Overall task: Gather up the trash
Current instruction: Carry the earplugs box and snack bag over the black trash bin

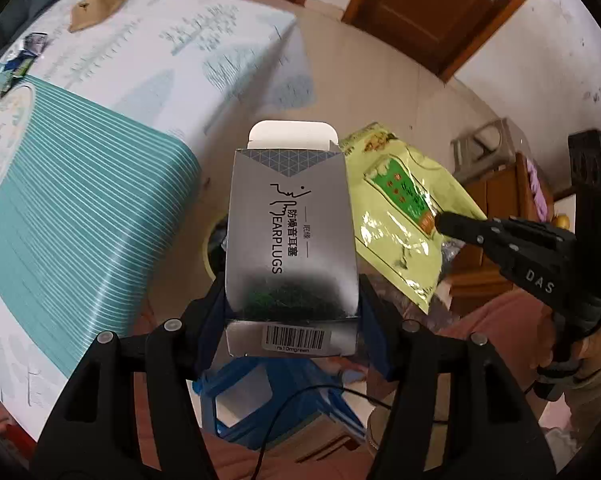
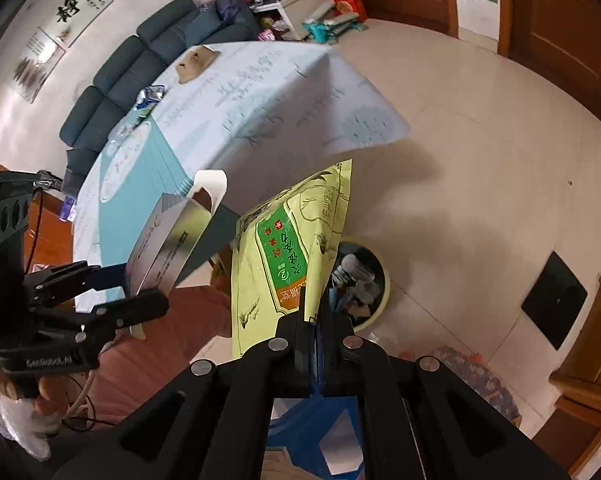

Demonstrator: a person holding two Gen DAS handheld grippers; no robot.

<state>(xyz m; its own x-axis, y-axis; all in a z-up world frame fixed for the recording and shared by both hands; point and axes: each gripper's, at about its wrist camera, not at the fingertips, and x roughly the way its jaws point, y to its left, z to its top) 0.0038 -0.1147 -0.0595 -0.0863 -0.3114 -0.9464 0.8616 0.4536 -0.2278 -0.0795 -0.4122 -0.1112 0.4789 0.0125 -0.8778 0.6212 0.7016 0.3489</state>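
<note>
1. You have both pieces of trash in the air. Your left gripper [image 1: 292, 312] is clamped across the silver earplug box [image 1: 290, 236], pads pressing its two sides, top flap standing open. Your right gripper [image 2: 316, 332] is pressed together on the lower edge of the yellow-green foil bag [image 2: 288, 256], which stands up from the jaws.
2. The step in hand looks like the carry to the bin [image 2: 374, 304] — a pale yellow-green basin on the floor, already holding some rubbish, just behind the bag in the right wrist view.
3. Next, bring each piece over the bin's mouth and spread the jaws there; the bag is light and may flutter, so release it low.
4. Around you: the table under its blue-and-white cloth [image 1: 148, 92] stands beside the bin, with small wrappers [image 2: 150, 98] and a tan object [image 2: 196, 60] left on it — likely more to collect.
5. In the way: the cloth's hanging corner and a blue stool [image 1: 268, 400] below your grippers, with a thin black cable [image 1: 300, 400] trailing across it.
</note>
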